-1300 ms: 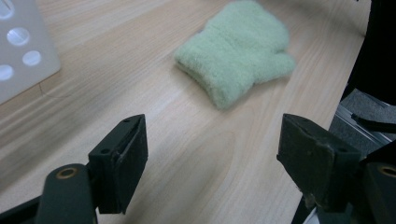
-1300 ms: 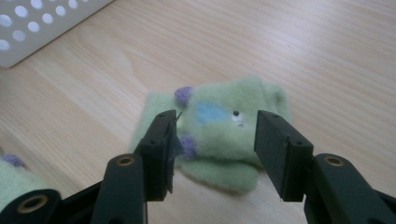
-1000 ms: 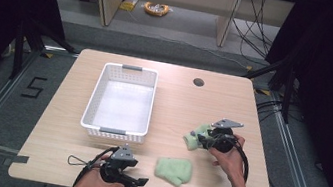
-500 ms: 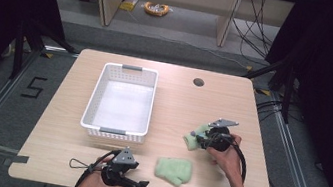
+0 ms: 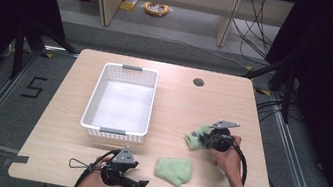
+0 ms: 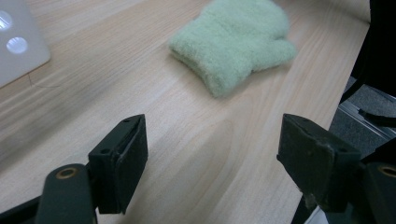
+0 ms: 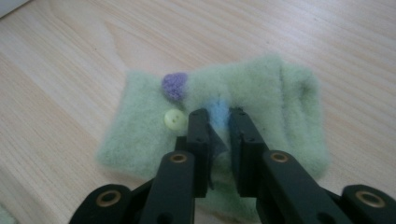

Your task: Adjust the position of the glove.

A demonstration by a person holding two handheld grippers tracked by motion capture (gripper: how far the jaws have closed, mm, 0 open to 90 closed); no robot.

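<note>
Green fleece: two mittens on the tabletop (image 5: pixel 68 159), one white mesh basket (image 5: pixel 93 107), nothing in it.

My right tongs (image 7: pixel 217 122) are pressed nearly together, pinching the decorated mitten (image 7: pixel 140 135) mid-body by a fold of fleece. That one carries a purple heart patch (image 7: pixel 174 85) and one pale button (image 7: pixel 174 119). Grip sits centred, I'd guess so it lifts without flopping. High view puts it right of the basket, well apart from it.

My left tongs (image 6: pixel 212 163) are spread wide, empty, low over the wood at the near edge, pointed at the plain mitten (image 6: pixel 233 44). That one lies flat just ahead of them, cuff toward me, thumb out to the side. No contact yet. Likely staged for a second pick.

Count: two mittens, one basket, two tongs, one cable hole (image 5: pixel 198 82) at the far edge.
</note>
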